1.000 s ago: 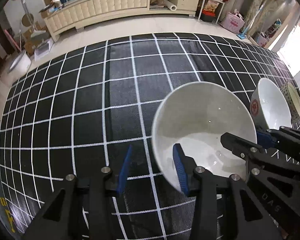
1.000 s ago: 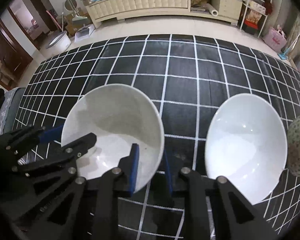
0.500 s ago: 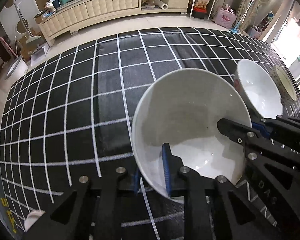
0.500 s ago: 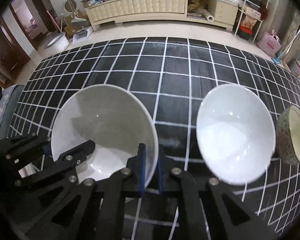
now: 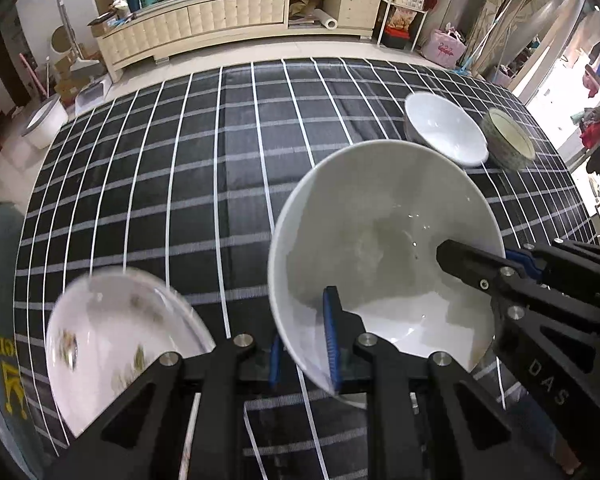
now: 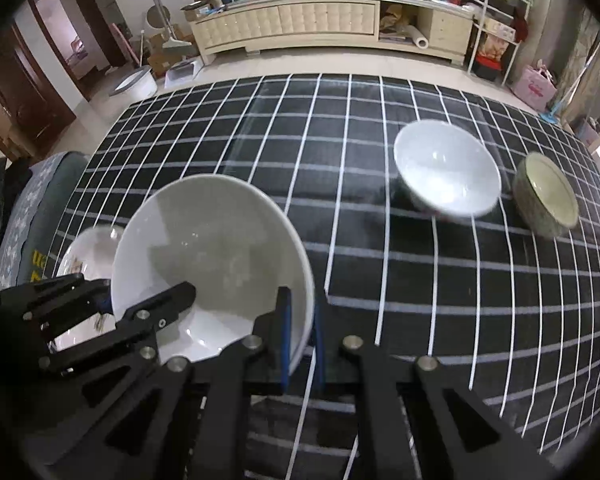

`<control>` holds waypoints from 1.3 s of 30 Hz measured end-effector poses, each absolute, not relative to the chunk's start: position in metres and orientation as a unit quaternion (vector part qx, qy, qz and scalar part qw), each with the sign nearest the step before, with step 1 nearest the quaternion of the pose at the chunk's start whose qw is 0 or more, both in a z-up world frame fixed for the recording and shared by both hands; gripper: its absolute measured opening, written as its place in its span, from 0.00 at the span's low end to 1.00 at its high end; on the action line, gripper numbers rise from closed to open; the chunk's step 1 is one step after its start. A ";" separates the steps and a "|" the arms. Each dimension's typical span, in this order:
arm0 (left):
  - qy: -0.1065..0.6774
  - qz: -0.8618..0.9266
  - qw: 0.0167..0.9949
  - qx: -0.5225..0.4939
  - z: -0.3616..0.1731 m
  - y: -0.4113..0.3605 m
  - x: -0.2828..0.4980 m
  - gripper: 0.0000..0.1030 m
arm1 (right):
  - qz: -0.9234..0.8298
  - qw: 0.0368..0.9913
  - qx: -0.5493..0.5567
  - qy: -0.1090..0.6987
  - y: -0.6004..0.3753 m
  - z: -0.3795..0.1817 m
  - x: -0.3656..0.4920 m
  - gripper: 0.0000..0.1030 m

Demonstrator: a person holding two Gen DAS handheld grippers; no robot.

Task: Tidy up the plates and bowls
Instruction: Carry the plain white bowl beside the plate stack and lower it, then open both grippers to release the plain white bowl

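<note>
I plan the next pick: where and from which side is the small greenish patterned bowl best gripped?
I would pinch the rim of the small greenish patterned bowl, one finger inside and one outside, from above at its near edge. It stands upright, mouth up, and the smaller white bowl sits close on its left.

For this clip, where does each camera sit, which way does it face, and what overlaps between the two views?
Left wrist: on the left gripper, facing forward over the checked tablecloth; its fingers clamp the large white bowl, with the right gripper entering at right.
Right wrist: on the right gripper, same direction, clamping the bowl's other rim; the left gripper shows at left.
Shared: that bowl, the smaller white bowl, the green patterned bowl, the floral plate.
</note>
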State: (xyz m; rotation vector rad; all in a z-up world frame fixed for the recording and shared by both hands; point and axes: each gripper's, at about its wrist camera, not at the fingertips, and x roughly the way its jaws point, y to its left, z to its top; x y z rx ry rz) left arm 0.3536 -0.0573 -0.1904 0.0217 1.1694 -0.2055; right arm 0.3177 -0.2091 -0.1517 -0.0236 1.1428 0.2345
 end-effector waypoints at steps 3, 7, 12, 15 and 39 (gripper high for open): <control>0.556 -0.095 0.826 0.004 -0.196 -0.056 0.332 0.15 | 0.111 0.831 -0.011 0.545 -0.207 -0.158 0.302 0.12; 0.564 -0.094 0.820 0.004 -0.208 -0.062 0.314 0.15 | 0.105 0.823 -0.009 0.558 -0.208 -0.173 0.282 0.12; 0.568 -0.092 0.818 -0.004 -0.225 -0.059 0.301 0.13 | 0.099 0.817 -0.009 0.568 -0.206 -0.190 0.263 0.12; 0.572 -0.089 0.815 -0.011 -0.234 -0.056 0.298 0.13 | 0.100 0.812 -0.013 0.574 -0.204 -0.198 0.259 0.12; 0.532 -0.071 0.844 0.006 -0.199 -0.051 0.292 0.36 | 0.069 0.823 0.005 0.563 -0.230 -0.184 0.254 0.41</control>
